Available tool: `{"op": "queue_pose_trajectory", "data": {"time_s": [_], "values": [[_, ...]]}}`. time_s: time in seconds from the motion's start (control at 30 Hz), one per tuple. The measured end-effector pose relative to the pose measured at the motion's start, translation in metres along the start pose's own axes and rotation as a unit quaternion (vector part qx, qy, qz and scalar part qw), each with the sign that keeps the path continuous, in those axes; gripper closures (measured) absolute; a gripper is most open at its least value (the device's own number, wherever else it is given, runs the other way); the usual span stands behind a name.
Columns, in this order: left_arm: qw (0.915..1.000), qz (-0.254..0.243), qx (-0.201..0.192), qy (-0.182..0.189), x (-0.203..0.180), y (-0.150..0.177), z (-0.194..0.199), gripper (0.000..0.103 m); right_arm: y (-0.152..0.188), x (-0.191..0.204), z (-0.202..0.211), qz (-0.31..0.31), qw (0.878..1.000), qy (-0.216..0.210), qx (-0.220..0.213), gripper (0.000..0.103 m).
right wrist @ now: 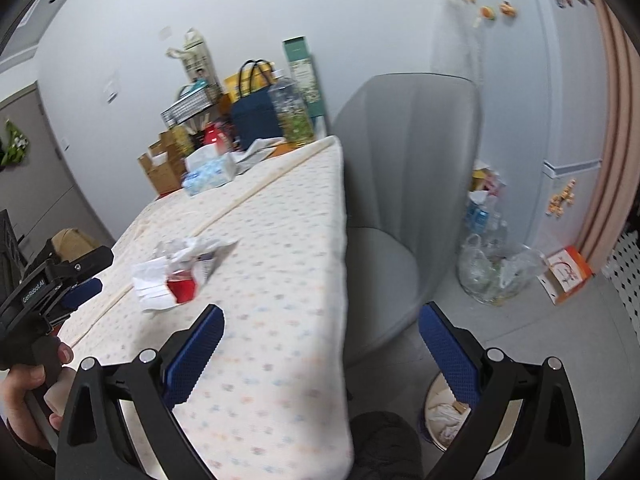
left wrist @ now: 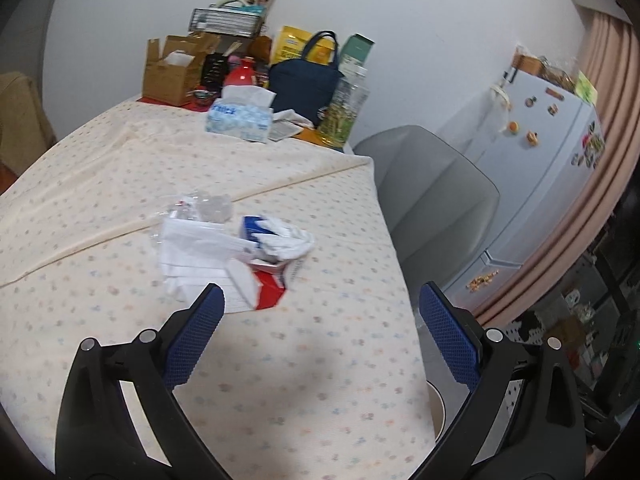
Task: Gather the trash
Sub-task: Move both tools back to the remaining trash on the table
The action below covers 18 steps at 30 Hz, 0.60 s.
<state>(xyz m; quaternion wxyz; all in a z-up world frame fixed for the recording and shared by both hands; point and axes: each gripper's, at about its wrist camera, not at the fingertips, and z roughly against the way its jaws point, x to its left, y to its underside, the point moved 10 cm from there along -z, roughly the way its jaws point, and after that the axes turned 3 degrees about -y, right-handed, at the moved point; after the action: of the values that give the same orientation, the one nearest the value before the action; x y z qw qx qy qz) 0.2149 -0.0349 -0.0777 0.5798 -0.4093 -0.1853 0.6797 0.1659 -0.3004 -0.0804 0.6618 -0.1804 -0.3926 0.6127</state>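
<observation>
The left gripper hangs above the table with its blue-padded fingers spread wide and nothing between them; the same goes for the right gripper, wide open and empty over the table's right edge. The trash pile lies in the middle of the dotted tablecloth, just ahead of the left gripper's tip: white crumpled paper, a flattened red, white and blue carton, and clear plastic wrap behind it. Its print is too blurred to read. In the right wrist view the left gripper's black body carries white lettering that looks like "GenRobot.AI", and a hand grips its handle. A blue tissue box stands at the far end beside a navy bag; its lettering cannot be made out. A bin with paper inside stands on the floor below the right gripper, near a grey chair
</observation>
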Motion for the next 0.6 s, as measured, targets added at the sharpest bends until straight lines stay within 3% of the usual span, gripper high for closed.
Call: {"op": "queue_pose_trajectory", "data": {"time_s": [0.3, 0.6], "values": [[0.9985, 0.048, 0.001, -0.025, 0.061, -0.006, 0.006, 0.026, 0.001, 0.055, -0.028, 0.025, 0.999, -0.040, 0.019, 0.008], [0.9951, 0.083, 0.021, -0.050, 0.108, 0.001, -0.014, 0.049, 0.006, 0.099, -0.059, 0.059, 0.995, -0.064, 0.045, 0.008]]}}
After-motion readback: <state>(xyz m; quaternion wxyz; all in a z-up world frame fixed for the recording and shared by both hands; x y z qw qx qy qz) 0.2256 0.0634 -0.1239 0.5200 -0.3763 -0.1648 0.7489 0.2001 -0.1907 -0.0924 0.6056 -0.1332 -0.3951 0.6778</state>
